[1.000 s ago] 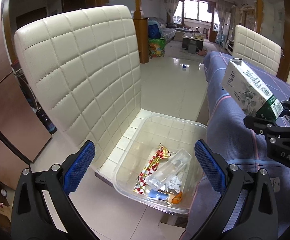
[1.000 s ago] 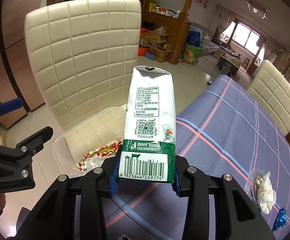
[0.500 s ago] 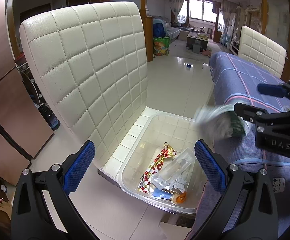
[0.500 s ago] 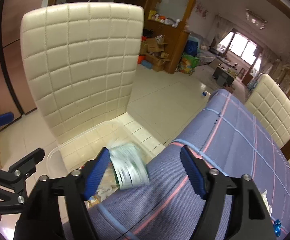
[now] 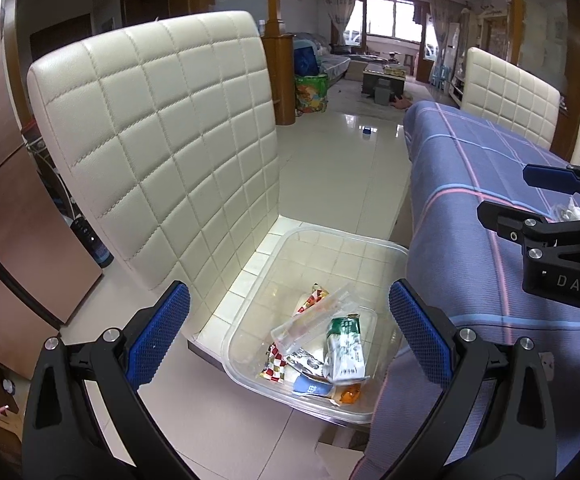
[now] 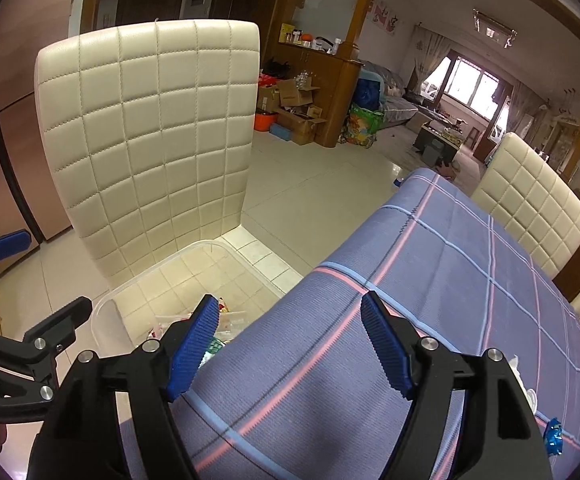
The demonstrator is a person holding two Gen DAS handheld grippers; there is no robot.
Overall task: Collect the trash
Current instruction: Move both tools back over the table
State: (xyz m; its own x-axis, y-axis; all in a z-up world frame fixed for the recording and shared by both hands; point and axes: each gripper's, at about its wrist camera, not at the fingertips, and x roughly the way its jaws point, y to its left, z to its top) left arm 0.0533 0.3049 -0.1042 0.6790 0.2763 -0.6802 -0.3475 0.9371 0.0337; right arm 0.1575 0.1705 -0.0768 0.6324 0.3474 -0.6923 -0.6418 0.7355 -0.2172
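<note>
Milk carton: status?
Both claws, left and right, open, empty. Milk carton lying in clear bin on chair. Nothing in the way.

Left wrist: angled down, close over clear plastic bin [image 5: 249,312] on chair.
Right wrist: angled down over purple-clothed counter [image 6: 430,280] edge.
Shared: bin, cream quilted chair back [image 5: 161,152].

Milk carton lying in my trash bin

A green-and-white milk carton [image 5: 345,350] is lying on its side in the clear plastic bin [image 5: 249,322] that is sitting on the cream chair seat, resting on top of a clear plastic tray [image 5: 310,326], a red-and-yellow checkered wrapper [image 5: 274,362], a blue packet [image 5: 313,388] and an orange scrap [image 5: 350,394].
</note>
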